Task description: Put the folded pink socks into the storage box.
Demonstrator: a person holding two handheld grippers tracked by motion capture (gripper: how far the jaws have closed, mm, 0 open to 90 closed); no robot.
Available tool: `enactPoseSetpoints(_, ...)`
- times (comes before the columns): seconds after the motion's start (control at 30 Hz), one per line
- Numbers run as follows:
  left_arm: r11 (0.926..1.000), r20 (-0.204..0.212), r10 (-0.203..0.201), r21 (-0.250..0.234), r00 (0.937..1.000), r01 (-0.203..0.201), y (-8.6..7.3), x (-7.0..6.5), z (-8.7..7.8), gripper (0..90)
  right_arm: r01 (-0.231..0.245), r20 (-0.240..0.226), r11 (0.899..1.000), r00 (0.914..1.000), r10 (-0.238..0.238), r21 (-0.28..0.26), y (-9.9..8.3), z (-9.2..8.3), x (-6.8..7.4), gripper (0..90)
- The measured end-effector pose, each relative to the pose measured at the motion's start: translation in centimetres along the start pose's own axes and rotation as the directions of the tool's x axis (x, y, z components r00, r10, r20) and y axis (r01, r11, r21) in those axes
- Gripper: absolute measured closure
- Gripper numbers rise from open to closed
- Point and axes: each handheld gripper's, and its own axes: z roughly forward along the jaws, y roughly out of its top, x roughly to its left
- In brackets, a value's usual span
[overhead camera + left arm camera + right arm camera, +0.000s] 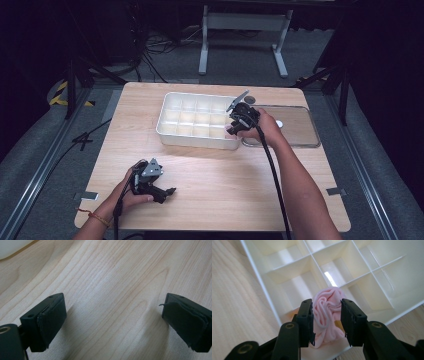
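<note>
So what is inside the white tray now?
The tray holds a pink cloth in a near-edge cell, between the right gripper jaws. The other cells in sight look empty. The cell floor under the cloth is covered.

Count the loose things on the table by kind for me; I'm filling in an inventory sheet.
White divided tray: 1
Clear flat lid: 1
Pink rolled cloth, between the right tongs: 1
Total: 3

A clear lid [295,126] lies flat on the wooden table [210,175].
</note>
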Motion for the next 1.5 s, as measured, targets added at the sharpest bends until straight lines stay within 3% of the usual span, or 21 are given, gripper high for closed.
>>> enactPoseSetpoints(0.17, 1.0, 0.0, 0.001, 0.0, 1.0, -0.001, 0.0, 0.0, 0.0, 5.8, -0.026, -0.021, 1.0, 0.9994, 0.026, 0.018, 0.0, 1.2, 0.0, 76.5)
enactPoseSetpoints(0.27, 1.0, -0.003, 0.004, 0.0, 1.0, -0.004, 0.0, 0.0, 0.0, 5.8, 0.001, -0.012, 0.999, 0.9999, 0.0, 0.045, 0.0, 1.8, 0.3, 79.0)
enactPoseSetpoints(0.4, 1.0, -0.002, 0.003, 0.0, 1.0, -0.003, 0.0, 0.0, 0.0, 5.8, -0.005, -0.03, 0.999, 0.9995, 0.007, 0.05, -0.2, 2.0, 0.2, 81.1)
enactPoseSetpoints(0.5, 1.0, -0.003, 0.004, -0.001, 1.0, -0.004, 0.0, 0.0, 0.0, 5.8, -0.005, -0.044, 0.996, 0.999, 0.009, 0.087, -0.6, 3.0, 0.3, 81.6)
enactPoseSetpoints(0.6, 1.0, -0.002, 0.003, -0.001, 1.0, -0.003, 0.0, 0.0, 0.0, 5.8, 0.013, -0.022, 0.995, 0.9997, -0.011, 0.097, -0.5, 3.4, 0.6, 81.6)
enactPoseSetpoints(0.83, 1.0, -0.002, 0.003, 0.001, 1.0, -0.003, 0.0, 0.0, 0.0, 5.8, 0.002, -0.029, 0.996, 0.9996, 0.001, 0.091, -0.5, 3.2, 0.4, 80.6)
enactPoseSetpoints(1.2, 1.0, -0.001, 0.004, 0.0, 1.0, -0.004, 0.0, 0.0, 0.1, 5.3, -0.023, -0.024, 1.0, 0.9995, 0.023, 0.003, -1.1, 1.5, 0.4, 75.8)
enactPoseSetpoints(1.5, 1.0, 0.002, 0.001, 0.001, 1.0, -0.001, 0.0, 0.0, 0.1, 5.0, -0.022, 0.007, 0.995, 0.9997, 0.023, -0.098, -1.7, -1.2, 0.7, 69.2)
